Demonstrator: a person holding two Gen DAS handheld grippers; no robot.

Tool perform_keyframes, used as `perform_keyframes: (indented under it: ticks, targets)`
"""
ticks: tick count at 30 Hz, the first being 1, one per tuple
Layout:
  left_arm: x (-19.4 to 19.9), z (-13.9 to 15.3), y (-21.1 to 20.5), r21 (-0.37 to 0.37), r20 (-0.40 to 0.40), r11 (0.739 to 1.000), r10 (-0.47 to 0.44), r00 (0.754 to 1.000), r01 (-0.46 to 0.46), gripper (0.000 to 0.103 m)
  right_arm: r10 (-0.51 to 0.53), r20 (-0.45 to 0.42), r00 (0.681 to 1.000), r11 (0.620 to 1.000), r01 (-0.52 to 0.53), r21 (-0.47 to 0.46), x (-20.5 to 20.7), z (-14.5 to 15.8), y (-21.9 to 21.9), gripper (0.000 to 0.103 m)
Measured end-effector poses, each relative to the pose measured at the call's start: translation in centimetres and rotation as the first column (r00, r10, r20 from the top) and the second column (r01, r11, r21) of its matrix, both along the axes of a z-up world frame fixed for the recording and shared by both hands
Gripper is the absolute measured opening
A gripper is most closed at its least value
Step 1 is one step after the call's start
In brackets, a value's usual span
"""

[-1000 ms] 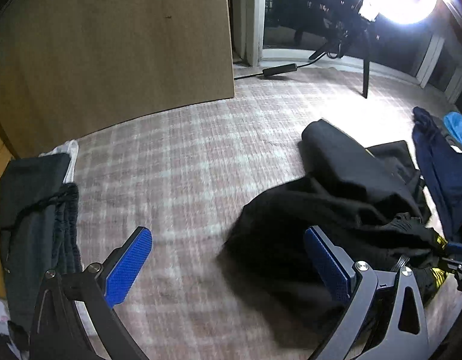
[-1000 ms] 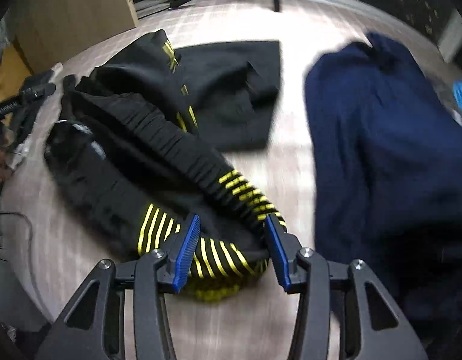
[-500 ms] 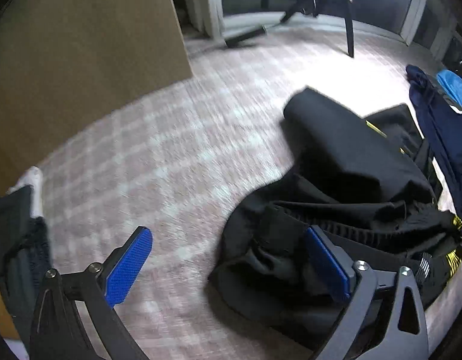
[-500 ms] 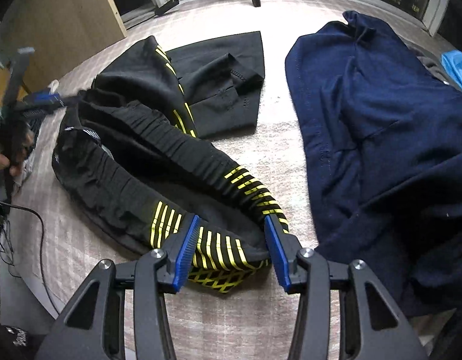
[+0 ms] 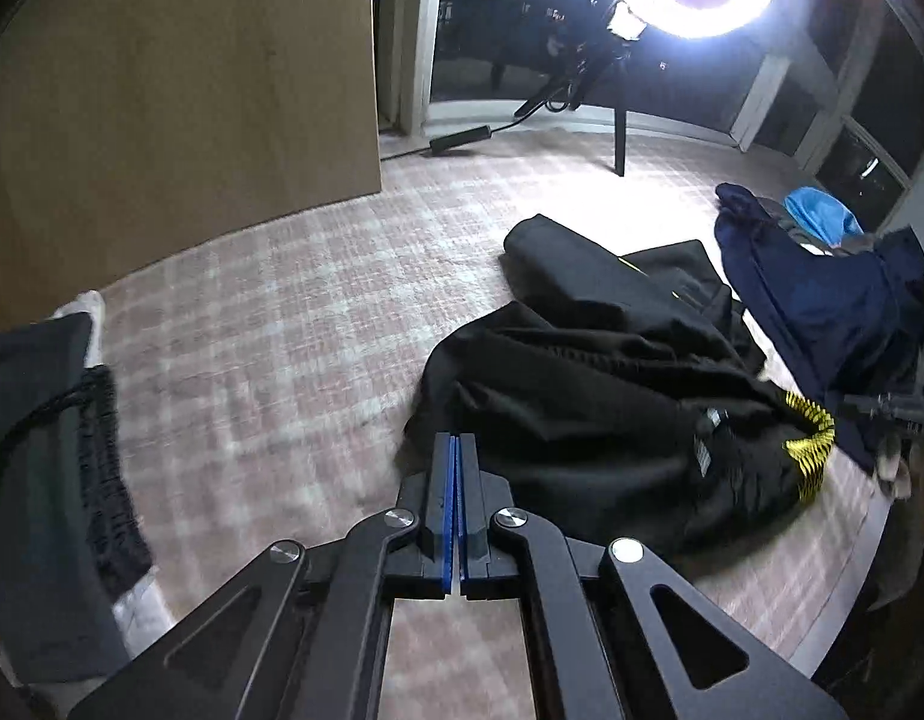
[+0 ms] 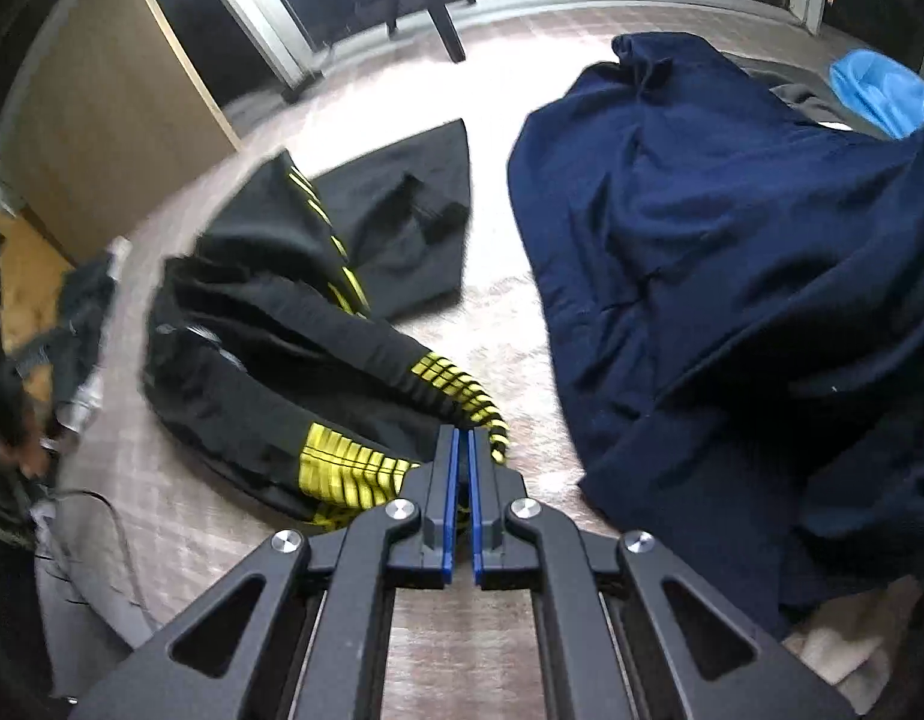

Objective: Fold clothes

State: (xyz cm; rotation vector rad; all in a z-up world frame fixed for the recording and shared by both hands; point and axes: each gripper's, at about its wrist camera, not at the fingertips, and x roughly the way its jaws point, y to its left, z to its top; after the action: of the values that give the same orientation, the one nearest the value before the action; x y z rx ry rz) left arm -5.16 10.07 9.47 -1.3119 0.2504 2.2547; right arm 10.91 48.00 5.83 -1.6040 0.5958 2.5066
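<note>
- Left gripper (image 5: 459, 450) fingers pressed together at lower centre, nipping the black garment with yellow-striped cuffs (image 5: 612, 408) by its near edge.
- Right gripper (image 6: 463, 444) fingers nearly closed, clamping the garment's yellow cuff (image 6: 354, 471), lower centre.

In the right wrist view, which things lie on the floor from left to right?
wooden board → black garment with yellow stripes → right gripper → navy garment → light blue cloth

A pale plaid-covered surface (image 5: 294, 312) carries a crumpled black-and-yellow garment (image 6: 270, 348), a navy garment (image 6: 732, 252) beside it, and folded dark clothes (image 5: 36, 450).
</note>
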Motion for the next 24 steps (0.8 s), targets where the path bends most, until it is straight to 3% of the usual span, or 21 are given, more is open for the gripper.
perform_keyframes:
  ticks: [1, 2, 3, 6, 8, 9, 12, 13, 14, 15, 18, 20, 24]
  targets:
    - [0.1, 0.1, 0.0, -0.01, -0.002, 1.0, -0.003, 1.0, 0.002, 0.003, 0.011, 0.026, 1.0, 1.0, -0.011, 0.002, -0.3, -0.1, 0.0, 0.013]
    - [-0.1, 0.1, 0.2, -0.016, -0.001, 1.0, 0.006, 1.0, -0.006, 0.003, 0.018, 0.065, 0.998, 1.0, -0.018, 0.009, -1.1, -0.5, -0.4, 0.029]
    - [-0.1, 0.1, 0.4, -0.016, 0.005, 1.0, 0.012, 1.0, -0.012, 0.005, 0.024, 0.08, 0.996, 1.0, -0.026, 0.018, -1.9, -0.9, -1.0, 0.034]
    - [0.1, 0.3, 2.1, 0.051, 0.04, 0.998, -0.029, 0.999, 0.027, 0.012, 0.08, 0.072, 0.994, 0.992, -0.086, 0.089, -3.3, -1.1, -2.5, 0.039]
    - [1.5, 0.3, 4.8, 0.055, 0.032, 0.992, -0.117, 0.993, 0.116, 0.02, 0.138, 0.083, 0.987, 0.968, -0.152, 0.197, -5.0, -1.8, -3.5, 0.052]
    - [2.3, 0.3, 6.4, 0.048, 0.028, 0.984, -0.175, 0.984, 0.174, 0.023, 0.168, 0.096, 0.981, 0.952, -0.187, 0.242, -5.8, -2.4, -4.0, 0.052]
    - [5.1, -0.2, 11.1, 0.019, 0.014, 0.934, -0.357, 0.934, 0.357, 0.04, 0.217, 0.149, 0.965, 0.924, -0.252, 0.286, -7.7, -4.0, -4.3, 0.051]
    - [5.9, -0.5, 12.6, 0.007, 0.01, 0.91, -0.414, 0.91, 0.414, 0.044, 0.22, 0.143, 0.965, 0.933, -0.251, 0.256, -8.0, -4.0, -3.9, 0.037]
    - [6.8, -0.8, 14.1, 0.001, 0.008, 0.878, -0.479, 0.878, 0.479, 0.046, 0.218, 0.136, 0.967, 0.945, -0.244, 0.218, -8.2, -3.9, -3.5, 0.012]
    - [7.5, -1.3, 15.6, -0.008, 0.006, 0.846, -0.534, 0.846, 0.534, 0.047, 0.205, 0.123, 0.971, 0.96, -0.224, 0.169, -8.5, -3.6, -2.8, 0.003]
    - [8.4, -3.1, 18.7, -0.088, 0.009, 0.779, -0.623, 0.782, 0.621, 0.049, 0.172, 0.066, 0.983, 0.978, -0.178, 0.105, -8.9, -2.1, -1.1, 0.003]
    - [7.9, -4.5, 20.3, -0.122, 0.033, 0.752, -0.65, 0.76, 0.648, 0.049, 0.16, 0.047, 0.986, 0.984, -0.163, 0.068, -9.1, -1.3, -0.2, 0.003]
    - [7.0, -6.7, 21.7, -0.099, 0.127, 0.714, -0.682, 0.72, 0.693, 0.049, 0.173, 0.064, 0.983, 0.985, -0.174, 0.015, -9.0, -0.6, 0.2, 0.004]
